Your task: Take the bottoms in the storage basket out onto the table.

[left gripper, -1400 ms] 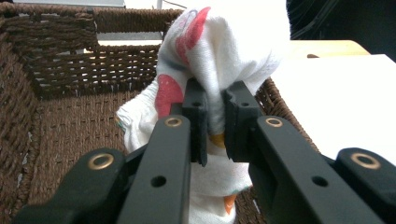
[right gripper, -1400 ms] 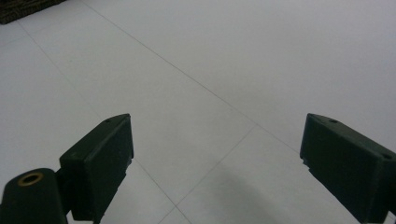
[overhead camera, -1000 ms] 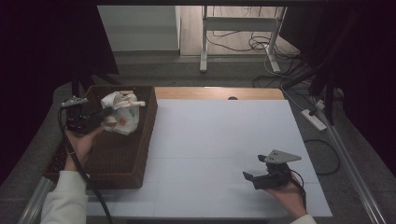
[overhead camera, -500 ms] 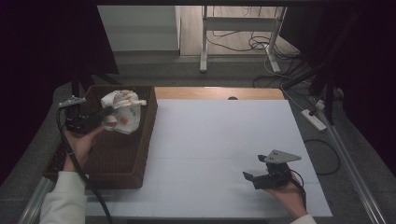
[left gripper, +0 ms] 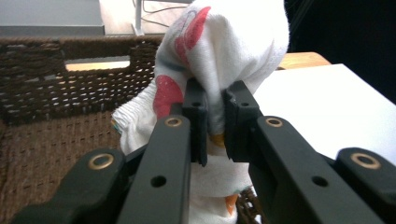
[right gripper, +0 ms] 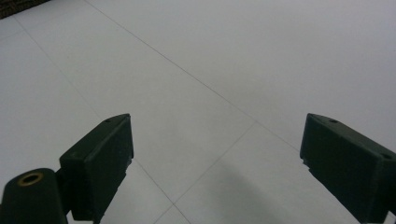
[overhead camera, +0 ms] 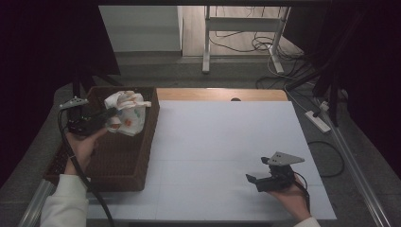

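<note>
- Hanging bunched in mid-air, a white cloth [overhead camera: 126,112] with red and orange prints is held above the far end of a brown wicker basket [overhead camera: 139,161].
- In the left gripper view, a fold of this cloth [left gripper: 224,51] is pinched between the two black pads, with the rest bulging above them and drooping below.
- Clamped on that fold, the left gripper [overhead camera: 109,113] points to the right from the person's left hand [overhead camera: 82,144], over the basket's inside.
- Sitting at the left edge of a white table [overhead camera: 222,142], the basket has a woven wall with a handle slot [left gripper: 95,63] at its far end.
- Resting near the table's front right, the right gripper [overhead camera: 257,172] is held in the person's right hand [overhead camera: 293,198], well apart from the basket.
- Its jaws stand wide apart over bare white tabletop [right gripper: 201,70], with nothing between them.
</note>
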A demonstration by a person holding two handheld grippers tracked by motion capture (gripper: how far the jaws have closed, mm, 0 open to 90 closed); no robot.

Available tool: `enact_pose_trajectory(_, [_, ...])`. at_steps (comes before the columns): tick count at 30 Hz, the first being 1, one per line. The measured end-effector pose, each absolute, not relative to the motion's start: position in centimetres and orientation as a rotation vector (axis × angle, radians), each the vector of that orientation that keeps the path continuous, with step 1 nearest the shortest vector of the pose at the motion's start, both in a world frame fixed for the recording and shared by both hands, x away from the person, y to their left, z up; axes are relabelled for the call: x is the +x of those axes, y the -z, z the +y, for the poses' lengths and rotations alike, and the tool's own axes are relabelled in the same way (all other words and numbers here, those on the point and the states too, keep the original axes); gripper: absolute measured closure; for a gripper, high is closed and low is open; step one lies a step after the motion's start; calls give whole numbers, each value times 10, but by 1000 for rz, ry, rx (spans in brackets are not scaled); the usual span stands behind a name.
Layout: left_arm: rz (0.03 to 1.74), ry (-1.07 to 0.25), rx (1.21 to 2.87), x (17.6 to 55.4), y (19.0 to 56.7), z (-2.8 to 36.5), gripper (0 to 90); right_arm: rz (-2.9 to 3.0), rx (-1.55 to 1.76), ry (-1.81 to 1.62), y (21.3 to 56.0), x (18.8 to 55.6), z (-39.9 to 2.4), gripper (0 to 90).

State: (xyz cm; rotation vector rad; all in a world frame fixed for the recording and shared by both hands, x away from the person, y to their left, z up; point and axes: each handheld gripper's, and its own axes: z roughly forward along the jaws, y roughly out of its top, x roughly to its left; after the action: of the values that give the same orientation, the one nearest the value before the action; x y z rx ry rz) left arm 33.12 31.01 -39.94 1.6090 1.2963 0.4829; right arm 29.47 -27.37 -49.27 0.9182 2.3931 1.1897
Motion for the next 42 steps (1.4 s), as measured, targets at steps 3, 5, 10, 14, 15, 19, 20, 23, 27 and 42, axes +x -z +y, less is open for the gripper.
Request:
enact_pose_trajectory(3, [1279, -472, 1611, 330, 398, 306, 808, 2396, 917, -1185, 493, 295, -274, 99])
enact_pose_trajectory(5, [1272, -466, 1613, 330, 397, 303, 808, 2394, 919, -1187, 493, 295, -274, 99])
enact_pose_trajectory(10, [1246, -450, 1620, 327, 395, 296, 808, 2396, 920, -1181, 493, 295, -273, 99])
enact_pose_trajectory(14, [1229, -442, 1627, 325, 393, 291, 808, 2392, 923, -1185, 493, 295, -274, 99])
enact_pose_trajectory(15, [1226, -441, 1628, 325, 393, 290, 808, 2392, 923, -1185, 493, 295, -274, 99])
enact_pose_trajectory(19, [1212, -422, 1633, 322, 394, 284, 808, 2396, 927, -1174, 495, 295, -274, 99])
enact_pose_trajectory(20, [1212, -422, 1633, 322, 394, 284, 808, 2396, 927, -1174, 495, 295, -274, 99])
enact_pose_trajectory(23, [1202, -404, 1647, 322, 396, 279, 808, 2402, 934, -1164, 496, 296, -273, 99])
enact_pose_trajectory(27, [1190, -399, 1654, 321, 396, 275, 808, 2401, 936, -1165, 496, 296, -273, 99])
enact_pose_trajectory(42, [1131, -391, 1647, 314, 386, 263, 808, 2402, 933, -1170, 496, 296, -273, 99])
